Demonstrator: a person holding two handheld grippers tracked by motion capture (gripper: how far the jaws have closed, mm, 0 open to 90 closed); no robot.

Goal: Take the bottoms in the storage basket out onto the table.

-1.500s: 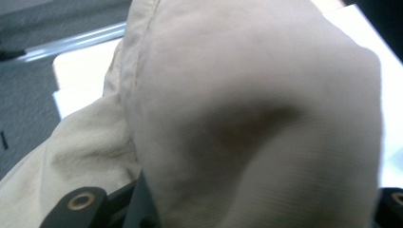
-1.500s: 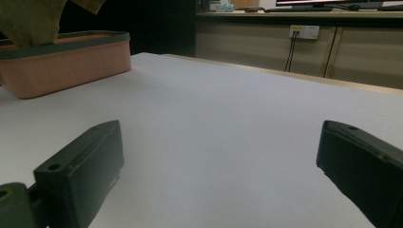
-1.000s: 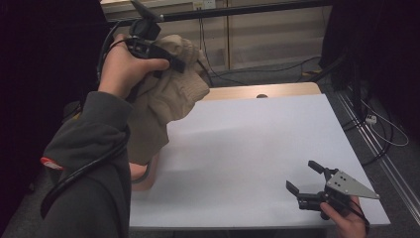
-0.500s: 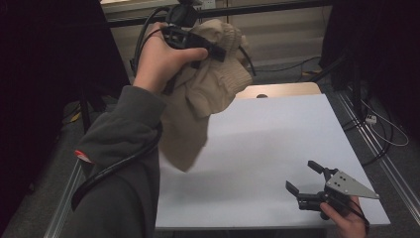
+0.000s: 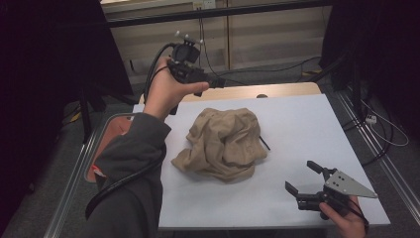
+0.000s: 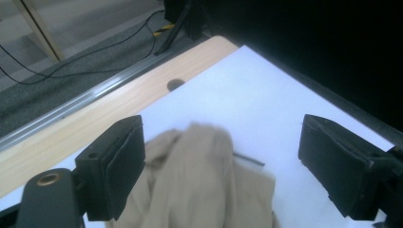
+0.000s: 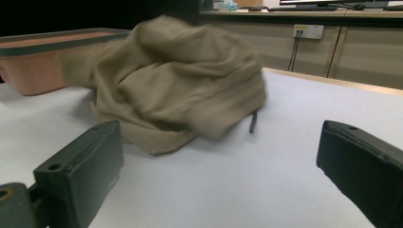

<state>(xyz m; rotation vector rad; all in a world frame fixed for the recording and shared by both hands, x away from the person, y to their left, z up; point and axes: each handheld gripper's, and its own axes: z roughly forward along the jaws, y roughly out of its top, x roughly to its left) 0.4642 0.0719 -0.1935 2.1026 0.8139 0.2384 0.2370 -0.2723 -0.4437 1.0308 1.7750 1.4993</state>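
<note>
Tan Garment Released onto Work Surface: Placement Done, Arranging Not Started

Tan fabric, a crumpled garment (image 5: 223,144), lies in a loose heap near the middle of the white table (image 5: 307,124), slightly toward its left half. A salmon-coloured bin (image 5: 106,144) stands just off the table's left edge, and its rim also appears behind the heap in the right gripper view.

Left side: the left gripper (image 5: 213,82) is raised above the far left part of the table, clear of the cloth. Its jaws have just been opening. In the left gripper view they stand wide apart with nothing between the pads, and the garment (image 6: 199,180) lies on the table below them. The garment is therefore released and rests free.

Centre: the heap is bunched and folded over itself, with no edge laid flat. A thin dark cord (image 5: 264,143) pokes out at its right side. The garment's blur in the two gripper views suggests the cloth may not be fully settled.

Right side: the right gripper (image 5: 308,181) hovers at the near right corner, jaws spread and empty, well apart from the garment (image 7: 171,80).

Assessment: delivery of the garment to the table appears complete. Any spreading, flattening or folding remains to be done, and neither gripper holds the fabric
</note>
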